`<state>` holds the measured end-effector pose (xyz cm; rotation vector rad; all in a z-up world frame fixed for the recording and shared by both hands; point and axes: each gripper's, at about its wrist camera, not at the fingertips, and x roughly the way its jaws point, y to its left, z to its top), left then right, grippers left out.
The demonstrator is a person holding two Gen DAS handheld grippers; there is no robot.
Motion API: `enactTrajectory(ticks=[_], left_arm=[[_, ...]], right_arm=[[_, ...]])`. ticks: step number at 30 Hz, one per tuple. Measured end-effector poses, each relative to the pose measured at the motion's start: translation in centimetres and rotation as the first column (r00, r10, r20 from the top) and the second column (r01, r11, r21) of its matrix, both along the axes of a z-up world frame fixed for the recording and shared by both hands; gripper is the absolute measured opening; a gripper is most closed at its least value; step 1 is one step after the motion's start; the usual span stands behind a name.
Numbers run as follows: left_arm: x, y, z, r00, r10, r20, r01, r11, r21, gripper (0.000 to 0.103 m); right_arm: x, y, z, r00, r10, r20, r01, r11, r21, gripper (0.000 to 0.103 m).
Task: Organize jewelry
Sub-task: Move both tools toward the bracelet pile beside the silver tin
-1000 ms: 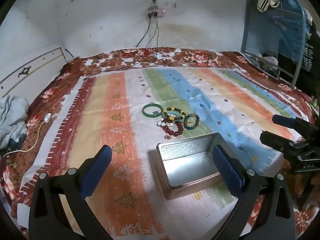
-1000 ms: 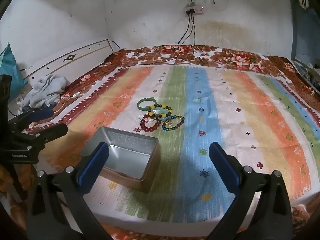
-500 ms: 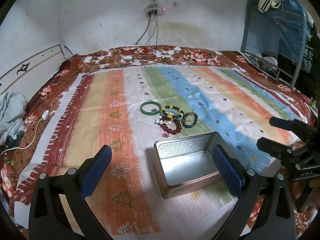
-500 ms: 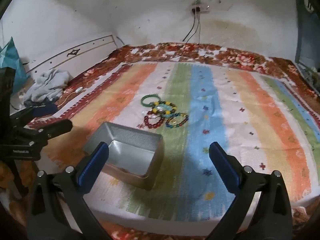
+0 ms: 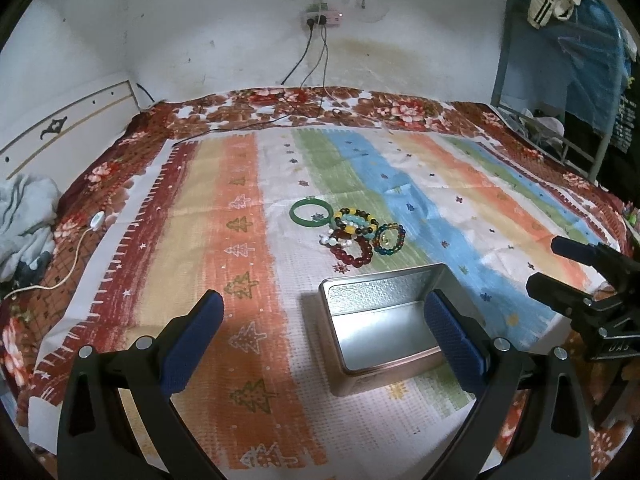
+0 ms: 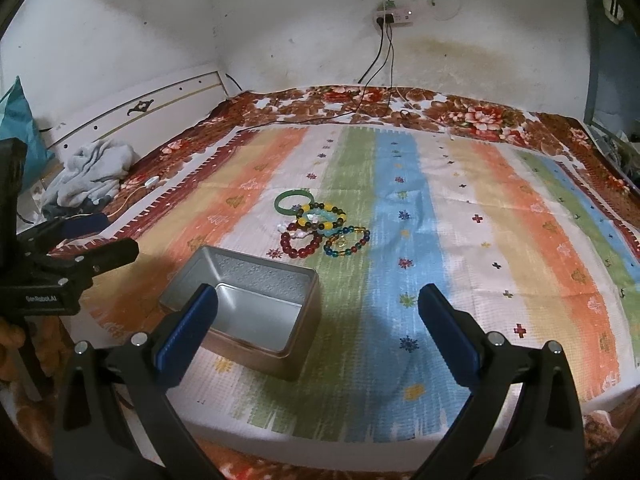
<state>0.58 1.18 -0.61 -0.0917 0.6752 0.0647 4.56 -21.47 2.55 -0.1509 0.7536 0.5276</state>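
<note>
An open, empty metal tin (image 5: 384, 322) (image 6: 248, 304) sits on the striped cloth near the bed's front edge. Just beyond it lies a cluster of bracelets: a green bangle (image 5: 310, 213) (image 6: 289, 201), a red bead bracelet (image 5: 354, 250) (image 6: 301, 243), a yellow and dark bead bracelet (image 5: 356, 220) (image 6: 322, 216) and a blue-green bead bracelet (image 5: 389, 238) (image 6: 347, 242). My left gripper (image 5: 326, 326) is open and empty, hovering before the tin. My right gripper (image 6: 318, 322) is open and empty, to the right of the tin.
The striped cloth (image 5: 248, 264) covers a floral bedspread (image 6: 472, 114). A grey garment (image 6: 90, 170) and a white cable (image 5: 86, 236) lie at the left. Cables hang from a wall socket (image 5: 322, 20). A metal rack with clothes (image 5: 560, 40) stands at the right.
Both grippers have pulled back and tilted slightly, so the tin and bracelets sit a little farther off. Nothing on the bed has moved. Both jaws stay open.
</note>
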Motion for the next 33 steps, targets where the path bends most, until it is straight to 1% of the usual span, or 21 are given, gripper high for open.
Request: enactTrajectory(ticks=[3, 6, 9, 15, 18, 24, 26, 33], left_arm=[[-0.08, 0.02, 0.08, 1.0, 0.009, 0.004, -0.009, 1.0, 0.004, 0.098], [-0.09, -0.44, -0.04, 1.0, 0.013, -0.001, -0.013, 0.999, 0.033, 0.098], [-0.02, -0.62, -0.1, 1.0, 0.005, -0.003, -0.005, 0.999, 0.046, 0.098], [0.03, -0.19, -0.17, 1.0, 0.014, -0.008, -0.014, 0.999, 0.034, 0.098], [0.03, -0.12, -0.32, 1.0, 0.004, -0.013, -0.003, 1.0, 0.02, 0.098], [0.13, -0.29, -0.34, 1.0, 0.007, -0.014, -0.006, 0.999, 0.039, 0.098], [0.13, -0.28, -0.4, 1.0, 0.01, -0.016, -0.01, 0.999, 0.04, 0.098], [0.2, -0.27, -0.59, 0.999, 0.026, -0.025, -0.025, 0.999, 0.047, 0.098]], right_arm=[[-0.02, 0.08, 0.04, 1.0, 0.007, 0.002, -0.007, 1.0, 0.0, 0.098], [-0.03, 0.08, 0.02, 1.0, 0.006, 0.003, -0.006, 1.0, -0.002, 0.098], [-0.07, 0.04, 0.02, 1.0, 0.007, 0.003, -0.007, 1.0, -0.002, 0.098], [-0.15, 0.57, -0.17, 1.0, 0.029, -0.006, -0.029, 0.999, -0.024, 0.098], [-0.23, 0.8, -0.19, 0.999, 0.034, -0.005, -0.034, 0.999, -0.029, 0.098], [-0.12, 0.55, -0.35, 1.0, 0.001, 0.002, -0.001, 1.0, -0.031, 0.098], [-0.04, 0.45, -0.41, 1.0, 0.006, -0.007, -0.006, 1.0, -0.02, 0.098], [0.15, 0.43, -0.43, 1.0, 0.0, -0.005, 0.0, 0.999, -0.033, 0.098]])
